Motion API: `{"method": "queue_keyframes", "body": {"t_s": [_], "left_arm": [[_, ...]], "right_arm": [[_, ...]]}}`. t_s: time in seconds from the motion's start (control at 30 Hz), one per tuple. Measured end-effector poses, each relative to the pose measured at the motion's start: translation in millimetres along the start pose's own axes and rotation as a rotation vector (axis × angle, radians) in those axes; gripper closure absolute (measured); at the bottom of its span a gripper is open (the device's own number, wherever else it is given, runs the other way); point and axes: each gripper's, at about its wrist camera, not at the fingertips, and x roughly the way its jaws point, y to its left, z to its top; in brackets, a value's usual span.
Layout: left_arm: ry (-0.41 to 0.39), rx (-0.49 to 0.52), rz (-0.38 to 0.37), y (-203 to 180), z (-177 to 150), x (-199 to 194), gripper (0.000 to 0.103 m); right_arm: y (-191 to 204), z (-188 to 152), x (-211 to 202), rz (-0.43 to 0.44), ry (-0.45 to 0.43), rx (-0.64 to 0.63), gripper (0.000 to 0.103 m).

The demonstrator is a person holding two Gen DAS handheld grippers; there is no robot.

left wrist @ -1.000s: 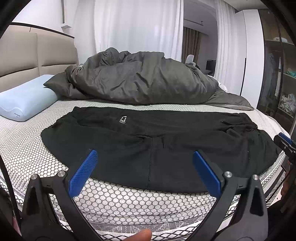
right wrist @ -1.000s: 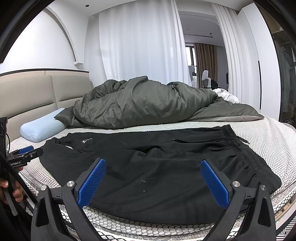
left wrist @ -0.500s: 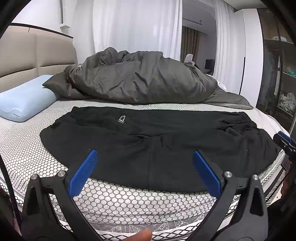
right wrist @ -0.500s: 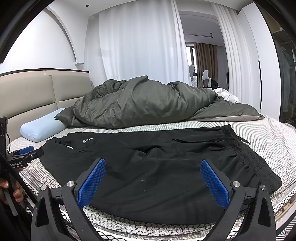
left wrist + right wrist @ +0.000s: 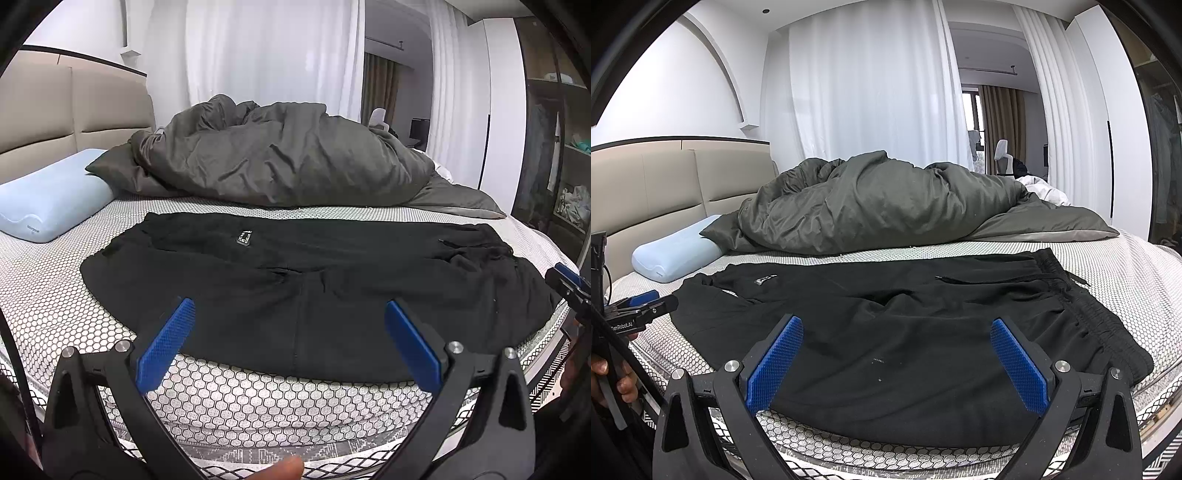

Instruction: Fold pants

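Both grippers hang at the near edge of the bed with their jaws spread wide and nothing between them. The left gripper (image 5: 288, 332) has its blue pads (image 5: 164, 341) clear of the cloth, above the honeycomb-patterned mattress (image 5: 258, 402) edge. The right gripper (image 5: 897, 360) is the same, pads (image 5: 1019, 369) apart, empty.

Just ahead of both sets of fingers lie the black pants (image 5: 295, 288), spread flat across the mattress. Seen past the right fingers, the elastic waistband (image 5: 1100, 325) with its drawstring sits ahead and to the right, while the legs run off to the left. A small label (image 5: 243, 236) shows on the cloth beyond the left fingers.

A fingertip (image 5: 280, 470) of the person pokes up below the left gripper. In the right view, a hand (image 5: 613, 376) at the far left holds the other gripper's handle.

Beyond the pants, a rumpled grey duvet (image 5: 886, 206) is heaped across the bed. To its left rests a pale blue pillow (image 5: 48, 195) against the beige headboard (image 5: 665, 184). White curtains (image 5: 871, 92) hang behind.
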Motion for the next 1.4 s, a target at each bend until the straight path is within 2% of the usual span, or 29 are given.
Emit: {"method": "queue_keyframes", "body": {"t_s": [0.63,1.0,1.13,1.4], "left_arm": [[-0.001,-0.026,0.012,3.9,4.8,-0.9,0.001],[-0.025,-0.004,-0.001,3.8,0.8,-12.1,0.001],[0.022,-0.008,0.006,6.6,-2.1,-0.1,0.001],[0.027,0.001,0.022,6.7,-1.4,7.8,0.001]], "right_arm": [[1.1,-1.1,3.5,-0.006,0.012,-0.003,0.0],[5.1,0.2,-0.4,-0.006,0.01,-0.022,0.0],[3.6,-1.6,2.2,-0.011,0.017,-0.022,0.0],[0.5,-1.2,3.1,-0.013,0.02,-0.012,0.0]]}}
